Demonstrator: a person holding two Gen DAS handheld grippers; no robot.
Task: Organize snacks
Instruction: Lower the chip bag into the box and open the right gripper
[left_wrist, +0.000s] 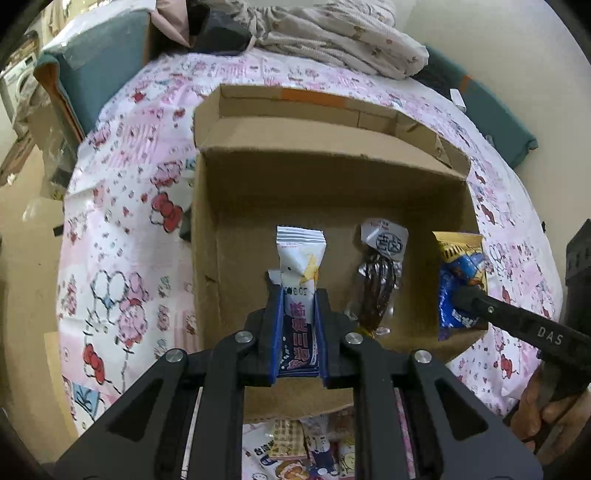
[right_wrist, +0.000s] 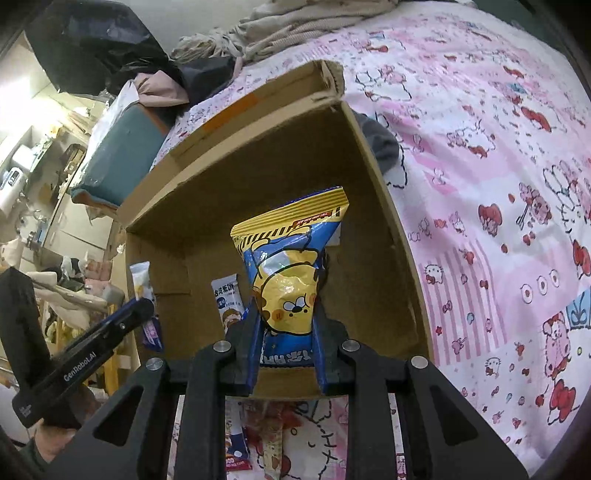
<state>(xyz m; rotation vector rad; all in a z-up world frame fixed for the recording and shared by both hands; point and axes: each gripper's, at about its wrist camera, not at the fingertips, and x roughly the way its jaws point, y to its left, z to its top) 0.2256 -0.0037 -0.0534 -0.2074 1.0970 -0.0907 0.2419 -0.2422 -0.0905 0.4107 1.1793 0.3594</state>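
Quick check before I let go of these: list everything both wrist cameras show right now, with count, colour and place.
cardboard box: one, brown, open, on the bed cover.
white snack packet: one, white and blue, in the left gripper, over the box.
dark snack packet: one, clear wrap with brown contents, in the box.
blue and yellow snack bag: one, in the right gripper, over the box.
white snack stick: one, in the box.
loose snacks: several, mixed colours, in front of the box.
bed cover: one, pink cartoon print.
left gripper: black, shut.
right gripper: black, shut.
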